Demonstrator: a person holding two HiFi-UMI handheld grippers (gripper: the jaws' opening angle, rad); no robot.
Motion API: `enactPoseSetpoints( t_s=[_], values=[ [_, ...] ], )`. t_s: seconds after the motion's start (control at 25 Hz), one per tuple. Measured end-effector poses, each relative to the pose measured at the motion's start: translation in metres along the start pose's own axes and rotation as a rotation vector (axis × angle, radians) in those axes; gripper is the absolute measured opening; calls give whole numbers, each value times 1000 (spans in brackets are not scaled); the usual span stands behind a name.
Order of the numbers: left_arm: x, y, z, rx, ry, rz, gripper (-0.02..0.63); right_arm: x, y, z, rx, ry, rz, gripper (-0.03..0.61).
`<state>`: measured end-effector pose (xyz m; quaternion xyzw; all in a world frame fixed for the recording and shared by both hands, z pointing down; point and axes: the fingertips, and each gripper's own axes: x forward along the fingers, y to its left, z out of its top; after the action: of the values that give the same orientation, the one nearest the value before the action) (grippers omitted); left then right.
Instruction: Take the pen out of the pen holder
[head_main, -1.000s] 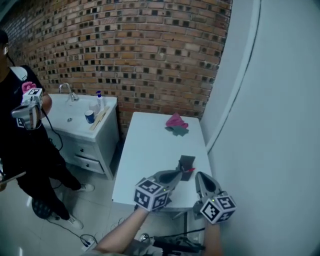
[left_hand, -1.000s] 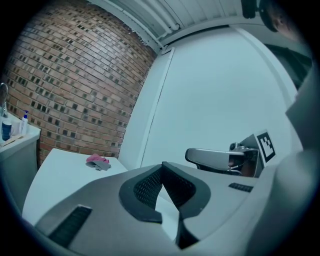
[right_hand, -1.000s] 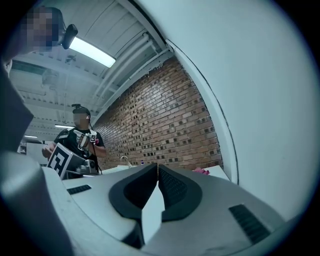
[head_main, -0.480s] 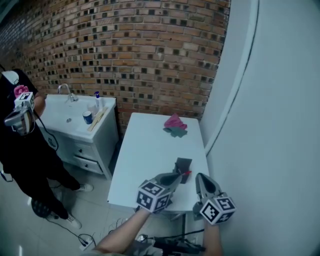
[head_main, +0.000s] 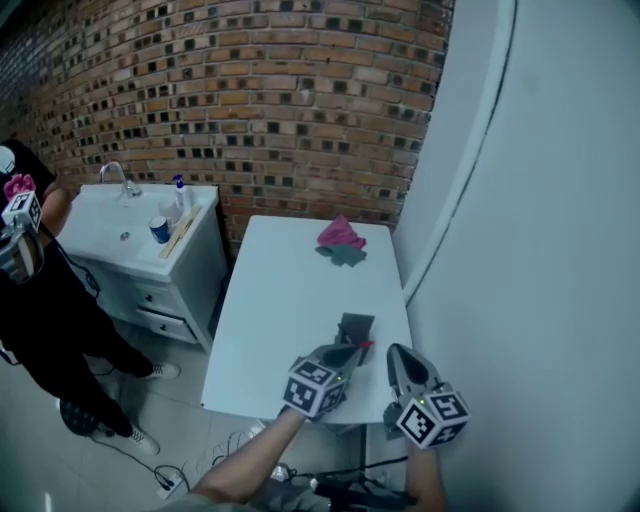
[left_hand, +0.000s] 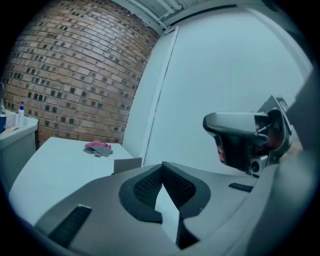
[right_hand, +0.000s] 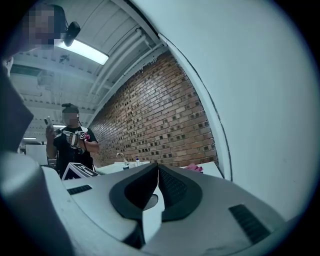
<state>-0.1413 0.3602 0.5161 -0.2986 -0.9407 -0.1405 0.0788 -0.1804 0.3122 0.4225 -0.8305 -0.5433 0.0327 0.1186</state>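
Observation:
A dark square pen holder (head_main: 355, 327) stands near the front of the white table (head_main: 290, 300); in the left gripper view the holder (left_hand: 127, 164) shows as a grey box ahead. My left gripper (head_main: 352, 350) reaches the holder's near side, shut, and its own view shows the left gripper (left_hand: 161, 166) with nothing between the tips. A small red bit (head_main: 367, 345) shows at its tip; whether it is the pen I cannot tell. My right gripper (head_main: 392, 352) is just to the right, and the right gripper (right_hand: 156, 167) is shut and empty.
A pink cloth (head_main: 340, 236) on a grey one lies at the table's far end. A pale wall (head_main: 520, 250) runs close along the right. To the left stands a white sink cabinet (head_main: 150, 225), and a person in black (head_main: 30, 290) holds another gripper.
My left gripper has come lower and forward, closer to the pen holder. The right gripper has shifted slightly. Both stay shut.

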Motion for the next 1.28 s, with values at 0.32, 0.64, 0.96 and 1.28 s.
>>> enactPoseSetpoints(
  t_s=[0.32, 0.64, 0.96, 1.28],
  values=[
    [49, 8, -30, 26, 103, 3, 91, 6, -15, -1, -6, 28, 2, 0],
    [82, 19, -41, 92, 165, 80, 123, 7, -30, -2, 1, 53, -14, 0],
    [97, 26, -55, 157, 237, 137, 104, 6, -42, 7, 7, 57, -35, 0],
    [80, 38, -23, 141, 153, 175, 54, 12, -41, 8, 17, 42, -13, 0]
  ],
)
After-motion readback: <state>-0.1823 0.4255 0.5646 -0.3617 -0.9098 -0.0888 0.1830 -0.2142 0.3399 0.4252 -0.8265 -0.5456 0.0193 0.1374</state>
